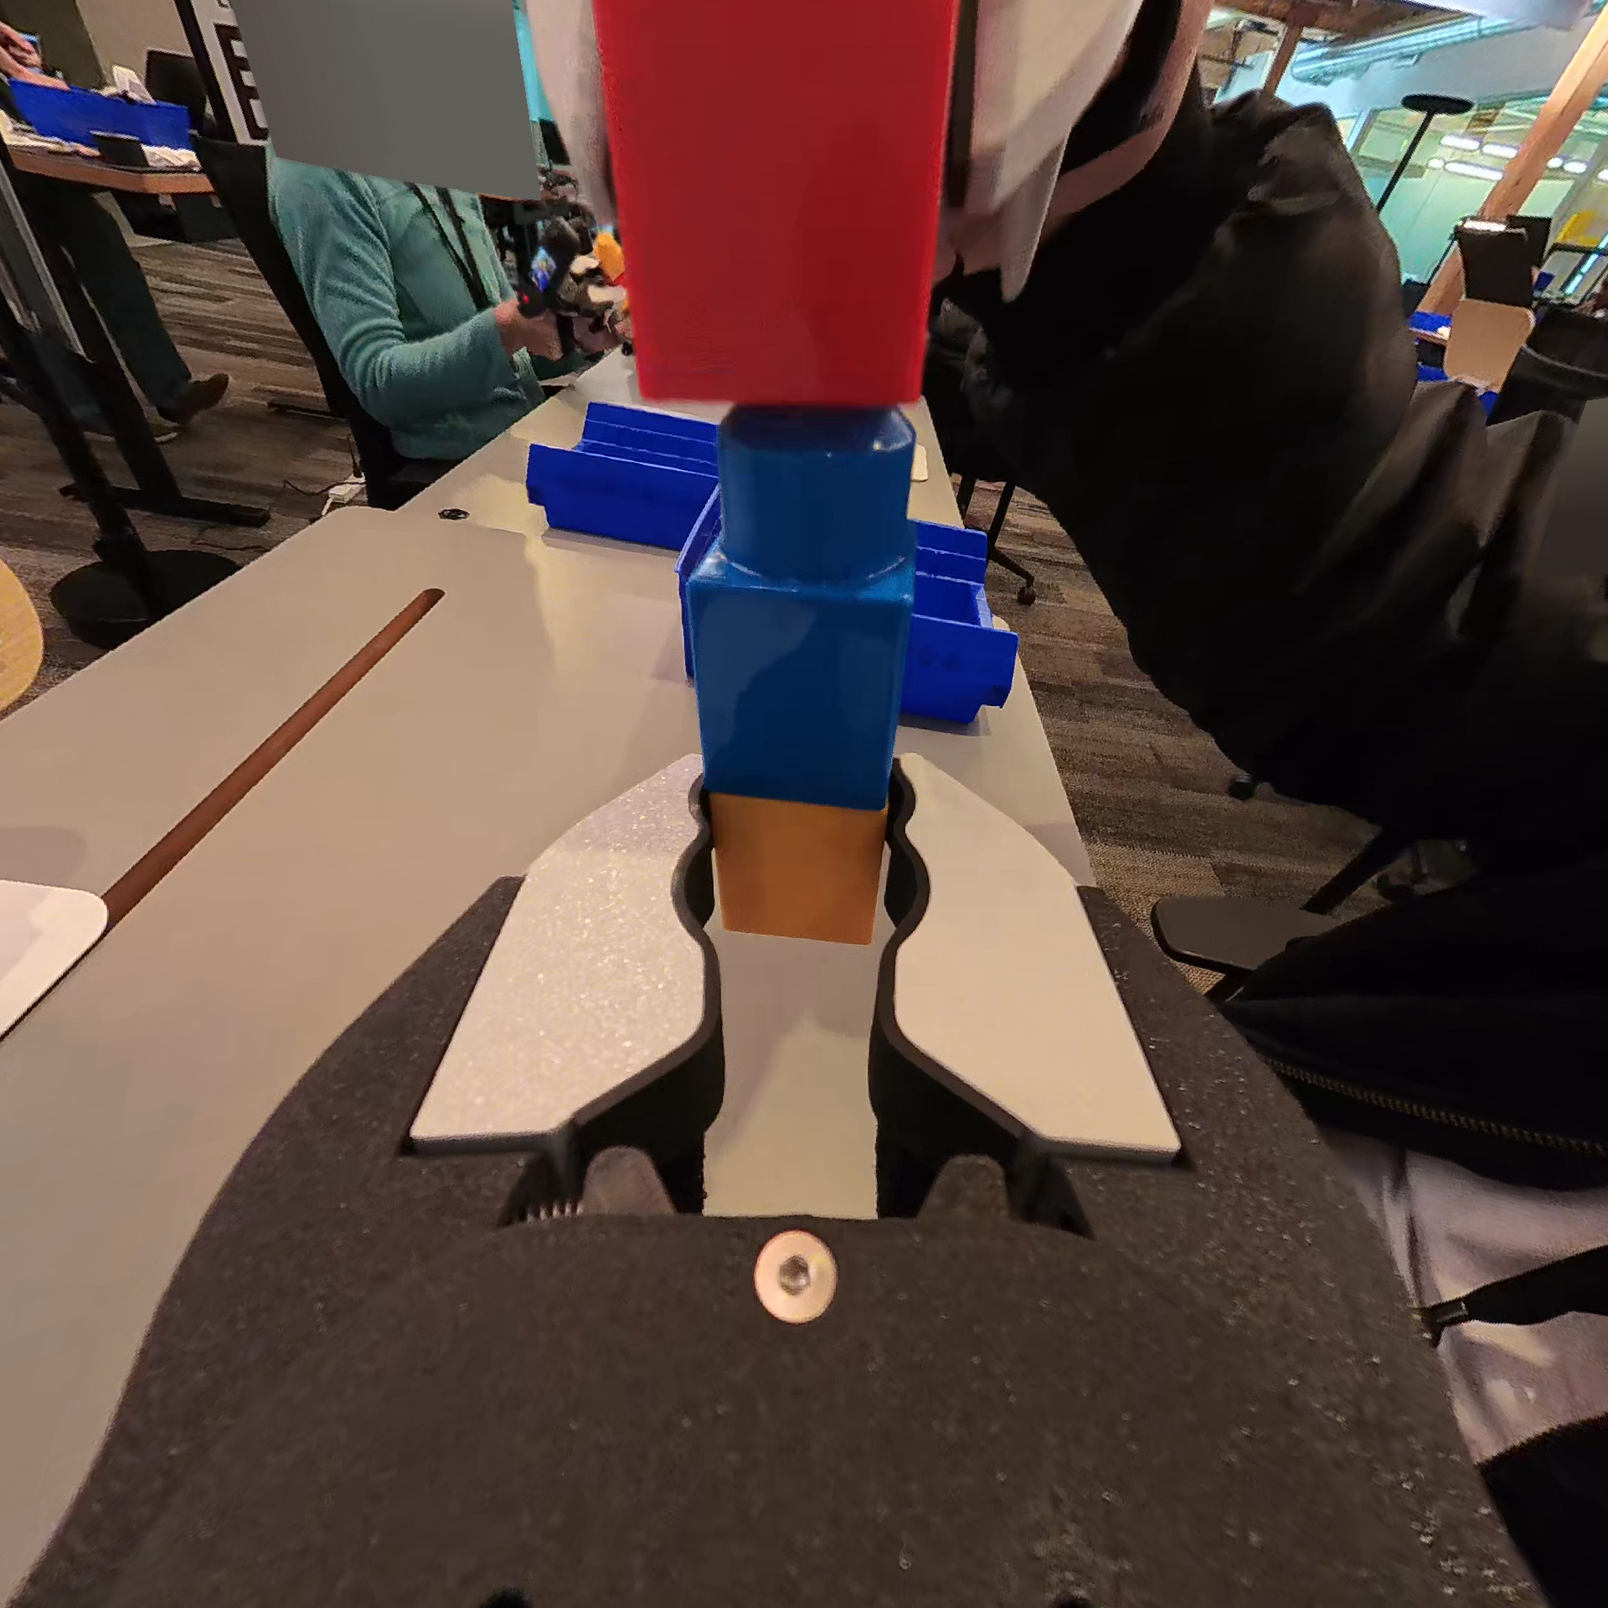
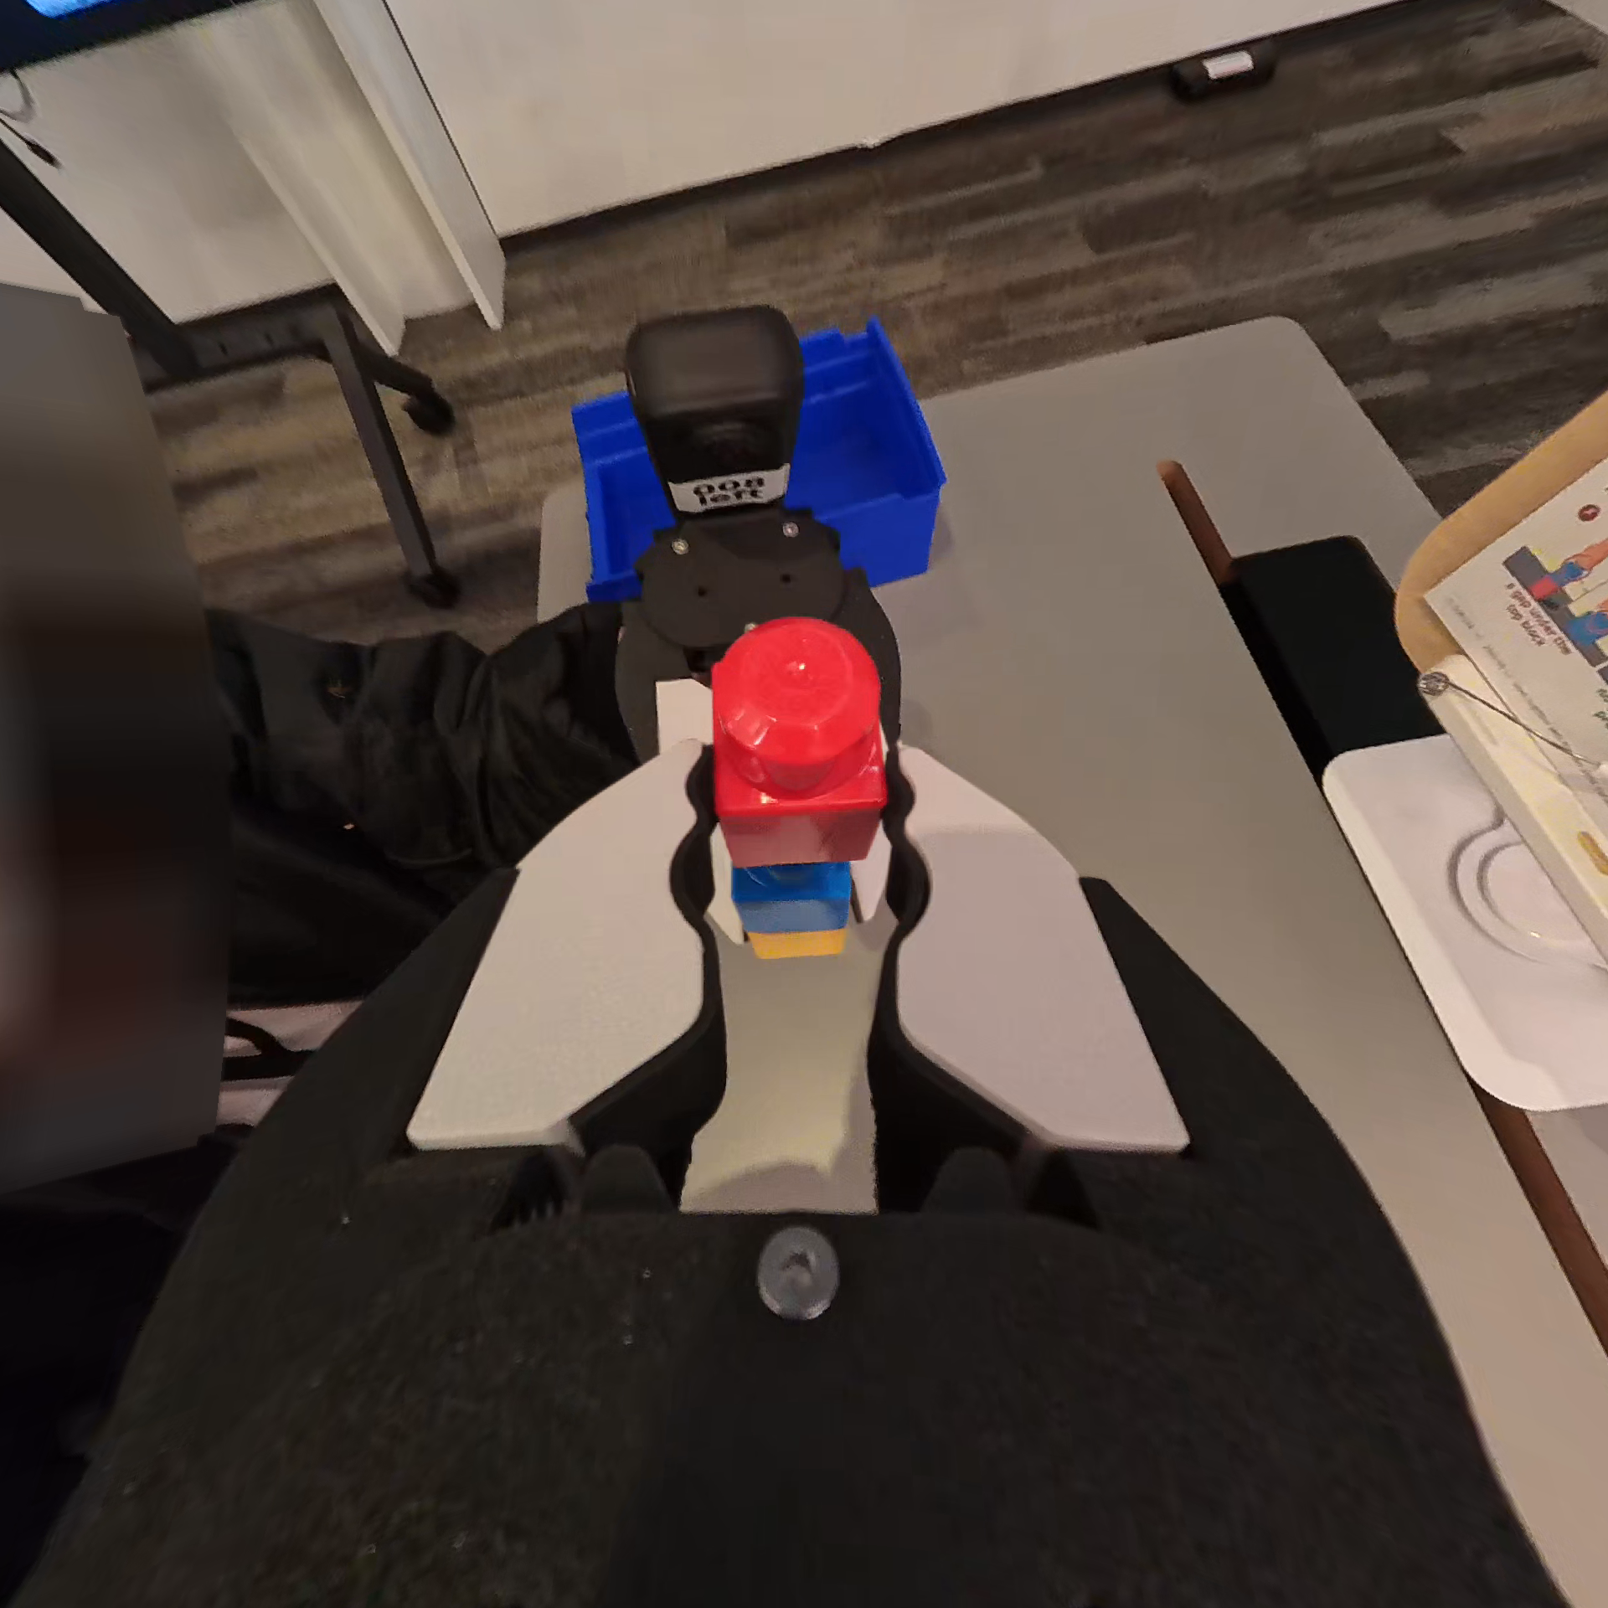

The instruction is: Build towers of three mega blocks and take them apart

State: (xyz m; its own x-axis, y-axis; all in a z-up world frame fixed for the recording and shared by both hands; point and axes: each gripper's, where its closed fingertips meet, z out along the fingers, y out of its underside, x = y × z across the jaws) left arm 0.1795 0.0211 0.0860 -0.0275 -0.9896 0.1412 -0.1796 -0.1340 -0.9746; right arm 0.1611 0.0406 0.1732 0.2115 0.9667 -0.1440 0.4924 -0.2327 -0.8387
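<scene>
A three-block tower stands on the grey table point(image 1: 348, 783): yellow block point(image 1: 796, 870) at the bottom, blue block point(image 1: 796, 687) in the middle, red block point(image 1: 774, 200) on top. My left gripper point(image 1: 799, 783) is shut on the yellow block, with its tips reaching the blue block's lower edge. My right gripper point(image 2: 796, 774) comes from above and is shut on the red block point(image 2: 796, 757). The blue block's stud point(image 1: 814, 496) shows bare under the red block. In the right wrist view the blue block point(image 2: 790, 901) and yellow block point(image 2: 796, 944) sit between the left gripper's fingers point(image 2: 724, 909).
Blue bins point(image 1: 618, 479) point(image 1: 957, 644) lie on the table beyond the tower; another point(image 2: 879, 452) sits behind the left gripper. A seated person point(image 1: 391, 304) holds another gripper. A black jacket point(image 1: 1262, 435) hangs to the right. A white tray point(image 2: 1436, 914) and a printed sheet point(image 2: 1531, 609) lie nearby.
</scene>
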